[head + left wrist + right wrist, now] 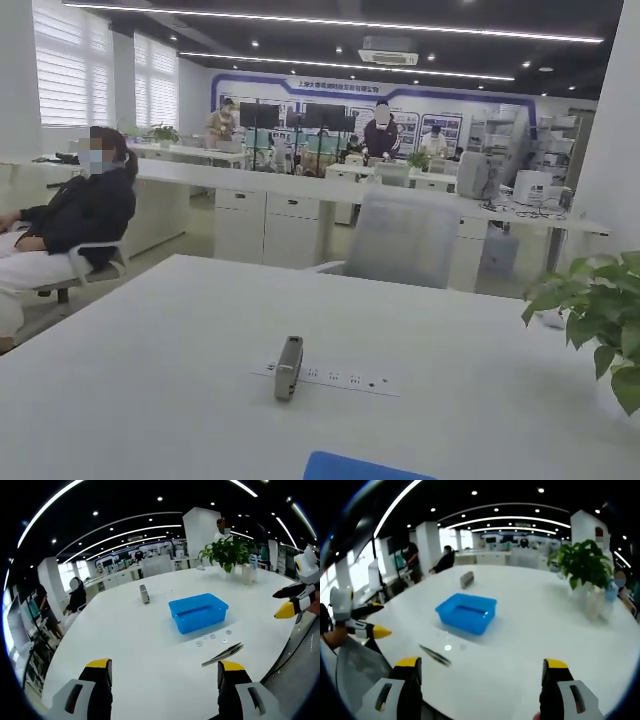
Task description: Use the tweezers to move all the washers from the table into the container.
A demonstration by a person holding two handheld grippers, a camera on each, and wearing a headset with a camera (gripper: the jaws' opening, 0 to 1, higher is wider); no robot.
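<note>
Gripper views toward shared container point(200, 622)

I count five washers point(212, 636). They're tiny, so that's my best read from the left gripper view. One pair of tweezers point(223, 654), one blue container point(198, 612), one potted plant point(227, 552), one small grey device point(144, 593).

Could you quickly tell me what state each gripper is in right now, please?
Left gripper: open, holding nothing.
Right gripper: open, holding nothing.
</note>
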